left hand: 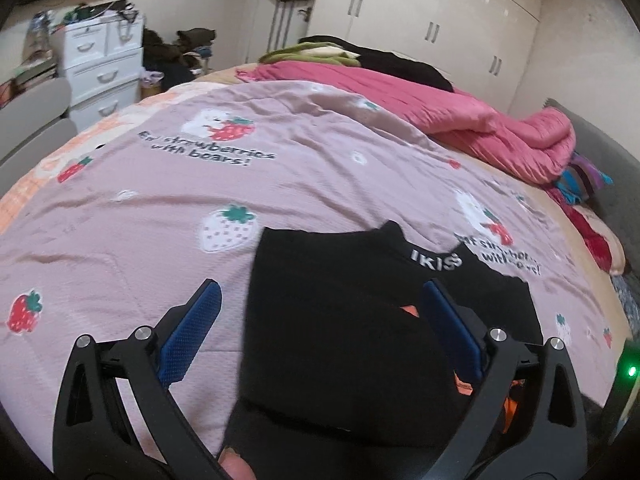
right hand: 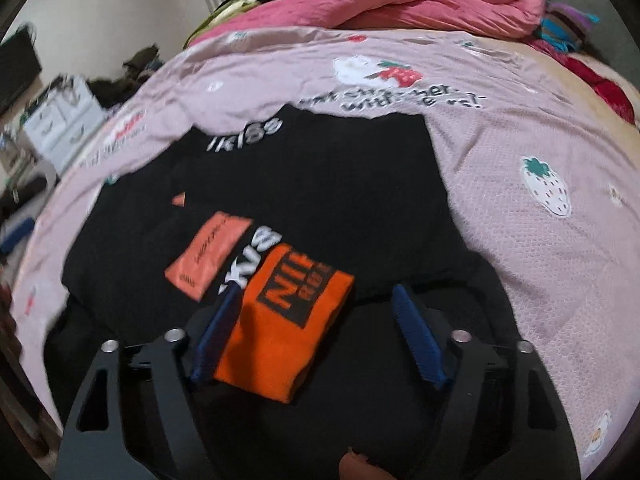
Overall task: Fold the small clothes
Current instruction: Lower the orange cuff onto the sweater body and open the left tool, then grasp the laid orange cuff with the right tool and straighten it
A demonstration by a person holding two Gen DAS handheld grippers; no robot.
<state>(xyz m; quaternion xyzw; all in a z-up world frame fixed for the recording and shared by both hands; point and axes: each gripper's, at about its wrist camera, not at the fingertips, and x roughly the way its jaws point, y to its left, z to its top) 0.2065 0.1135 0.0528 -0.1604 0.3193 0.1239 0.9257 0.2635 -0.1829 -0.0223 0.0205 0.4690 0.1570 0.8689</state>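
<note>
A black garment (left hand: 344,320) with white lettering and orange patches lies on the pink strawberry bedspread (left hand: 160,208). In the left wrist view its left part is folded over. My left gripper (left hand: 320,292) is open above that folded part, blue pads (left hand: 192,328) wide apart, holding nothing. In the right wrist view the same garment (right hand: 304,172) shows a bright orange patch (right hand: 284,320) and a pale orange patch (right hand: 208,252). My right gripper (right hand: 316,300) is open just above the garment's near edge, with the bright orange patch between its fingers.
A pink quilt (left hand: 480,128) is bunched at the far side of the bed with dark and green clothes (left hand: 360,56) behind it. A white drawer unit (left hand: 100,72) stands left of the bed. White wardrobes (left hand: 440,8) line the far wall.
</note>
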